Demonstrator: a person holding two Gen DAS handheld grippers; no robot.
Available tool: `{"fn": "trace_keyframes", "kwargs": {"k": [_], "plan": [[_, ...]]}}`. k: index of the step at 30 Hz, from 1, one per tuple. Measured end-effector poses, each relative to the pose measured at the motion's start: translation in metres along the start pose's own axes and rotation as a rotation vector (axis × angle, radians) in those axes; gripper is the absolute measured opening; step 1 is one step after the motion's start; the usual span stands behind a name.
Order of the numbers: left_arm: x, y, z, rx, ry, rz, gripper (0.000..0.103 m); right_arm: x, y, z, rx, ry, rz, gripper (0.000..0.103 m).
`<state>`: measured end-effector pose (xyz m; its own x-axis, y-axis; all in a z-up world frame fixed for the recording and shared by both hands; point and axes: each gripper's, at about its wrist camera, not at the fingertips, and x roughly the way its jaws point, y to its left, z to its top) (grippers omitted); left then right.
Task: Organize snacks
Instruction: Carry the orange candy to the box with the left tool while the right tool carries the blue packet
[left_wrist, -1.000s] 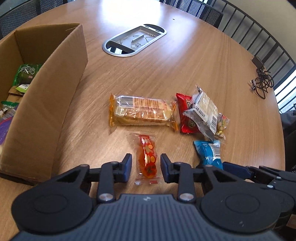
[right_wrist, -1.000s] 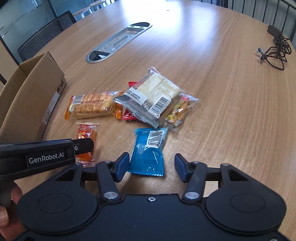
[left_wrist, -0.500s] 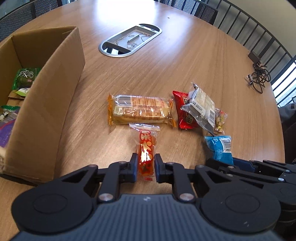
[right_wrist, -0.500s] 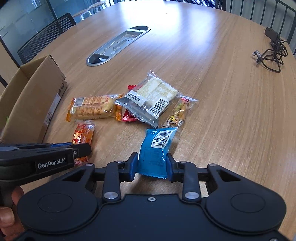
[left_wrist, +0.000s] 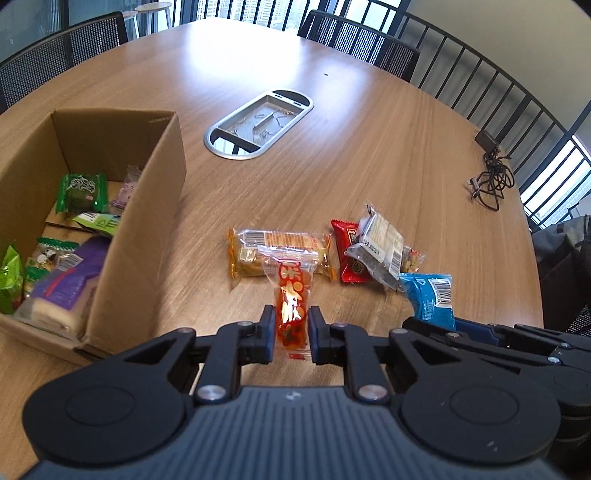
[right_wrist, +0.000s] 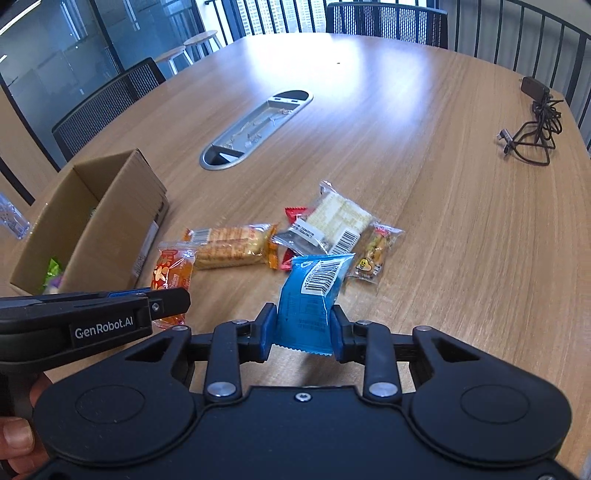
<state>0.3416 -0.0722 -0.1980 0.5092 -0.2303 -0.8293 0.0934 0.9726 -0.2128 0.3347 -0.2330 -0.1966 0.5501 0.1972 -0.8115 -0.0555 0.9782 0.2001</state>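
Observation:
My left gripper (left_wrist: 291, 330) is shut on an orange-red snack packet (left_wrist: 291, 301), held up off the table. My right gripper (right_wrist: 303, 330) is shut on a blue snack packet (right_wrist: 314, 291), also lifted; that packet (left_wrist: 428, 295) shows at the right in the left wrist view. On the wooden table lie a long orange biscuit pack (left_wrist: 258, 245), a red packet (left_wrist: 349, 254), a clear wafer pack (left_wrist: 380, 243) and a small nut packet (right_wrist: 375, 254). The open cardboard box (left_wrist: 147, 229) at the left holds several snacks.
A metal cable hatch (left_wrist: 258, 123) sits in the table's middle. A black charger with coiled cable (right_wrist: 535, 125) lies at the far right. Mesh chairs (right_wrist: 107, 107) and a railing ring the table. A person's hand (right_wrist: 18, 439) grips the left tool's handle.
Both grippers closed on their packets, the left on the orange-red one and the right on the blue one, then rose with them off the table.

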Motion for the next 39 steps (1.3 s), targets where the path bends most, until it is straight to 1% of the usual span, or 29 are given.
{"fn": "trace_keyframes", "kwargs": {"k": [9,18,27,39], "plan": [[-0.037,0.006,-0.002,0.012,-0.042,-0.001,0.017,-0.033,0.01,0.002,0.002,-0.053,-0.009,0.03],[-0.065,0.019,-0.003,0.009,-0.077,0.009,0.017,-0.055,0.026,0.009,-0.012,-0.107,0.009,0.03],[-0.079,0.045,0.003,-0.016,-0.106,0.028,0.017,-0.057,0.055,0.015,-0.041,-0.13,0.04,0.03],[-0.092,0.096,0.017,-0.077,-0.144,0.08,0.017,-0.045,0.102,0.028,-0.09,-0.14,0.089,0.03]]}}
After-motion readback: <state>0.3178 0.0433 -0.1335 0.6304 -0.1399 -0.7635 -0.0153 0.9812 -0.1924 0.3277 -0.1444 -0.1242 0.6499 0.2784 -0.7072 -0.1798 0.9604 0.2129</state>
